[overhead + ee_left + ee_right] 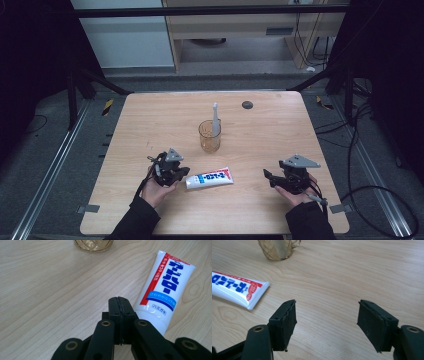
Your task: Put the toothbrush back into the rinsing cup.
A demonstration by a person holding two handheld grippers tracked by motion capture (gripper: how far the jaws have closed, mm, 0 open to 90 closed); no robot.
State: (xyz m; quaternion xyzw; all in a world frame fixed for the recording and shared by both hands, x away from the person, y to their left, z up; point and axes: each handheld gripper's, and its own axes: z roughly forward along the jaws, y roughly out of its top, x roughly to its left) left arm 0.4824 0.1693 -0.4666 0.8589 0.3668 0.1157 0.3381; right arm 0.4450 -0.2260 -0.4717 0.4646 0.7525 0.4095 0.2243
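A soft white plastic toothpaste tube (209, 178) — red and blue print, flat crimped tail — lies on the pale wood-grain table (270, 135), its long axis running across between the hands. Its cap end points at the left gripper (184, 172) (just beside it), whose black jaws are pressed together on nothing. The right gripper (268, 177) hovers well apart from the crimped end, its textured pads spread wide. Behind stands a faceted amber glass (209, 136) holding a pale toothbrush (215, 119).
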